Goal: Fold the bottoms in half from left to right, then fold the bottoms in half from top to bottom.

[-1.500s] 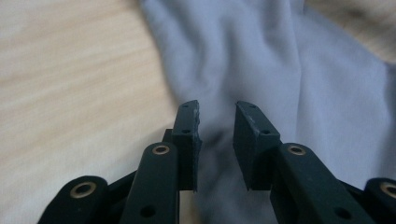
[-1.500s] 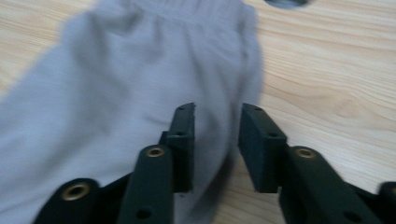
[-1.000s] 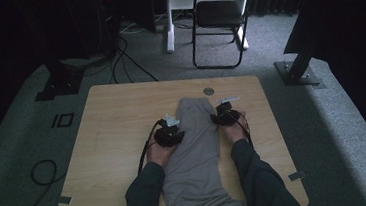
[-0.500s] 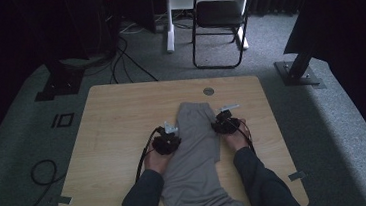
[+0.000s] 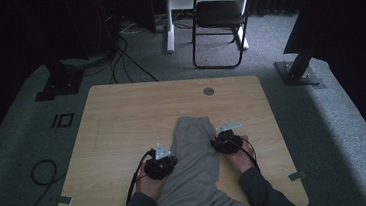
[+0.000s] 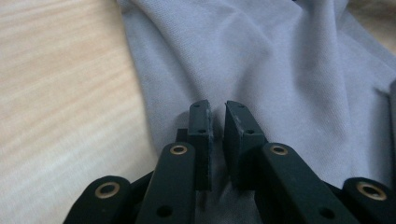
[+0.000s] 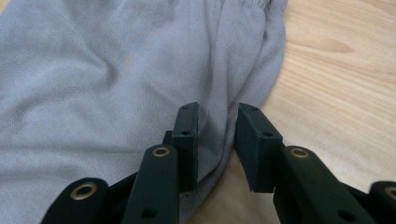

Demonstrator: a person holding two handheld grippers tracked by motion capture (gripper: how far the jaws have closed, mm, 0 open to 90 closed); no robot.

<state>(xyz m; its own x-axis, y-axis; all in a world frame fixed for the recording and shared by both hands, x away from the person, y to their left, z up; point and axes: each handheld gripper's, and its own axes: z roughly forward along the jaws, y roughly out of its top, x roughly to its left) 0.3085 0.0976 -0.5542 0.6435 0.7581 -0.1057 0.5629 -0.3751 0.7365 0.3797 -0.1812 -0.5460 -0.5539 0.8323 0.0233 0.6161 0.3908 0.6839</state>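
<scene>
Between the two tongs lies a grey garment (image 5: 194, 167), stretched along the bench (image 5: 122, 123) from the near edge toward the middle. Left tongs (image 5: 160, 166) sit at the garment's left edge, and in the left gripper view (image 6: 218, 122) their jaws stand almost together, with a fold of the cloth (image 6: 261, 60) pinched in the narrow slit between them; those jaws have just been closing on the fabric. Right tongs (image 5: 226, 143) sit at the garment's right edge, a little farther up the bench than the left pair. In the right gripper view (image 7: 217, 135) their jaws stand somewhat wider, and the hem of the cloth (image 7: 140, 70) runs up through the gap; it lies against the left jaw, but whether the right jaw presses on it I cannot tell. These jaws too have just been closing, then eased a touch. Bare wood shows just beside the right jaw. Beyond the bench, well apart from both tongs, stands a chair (image 5: 221, 14) on grey carpet.
</scene>
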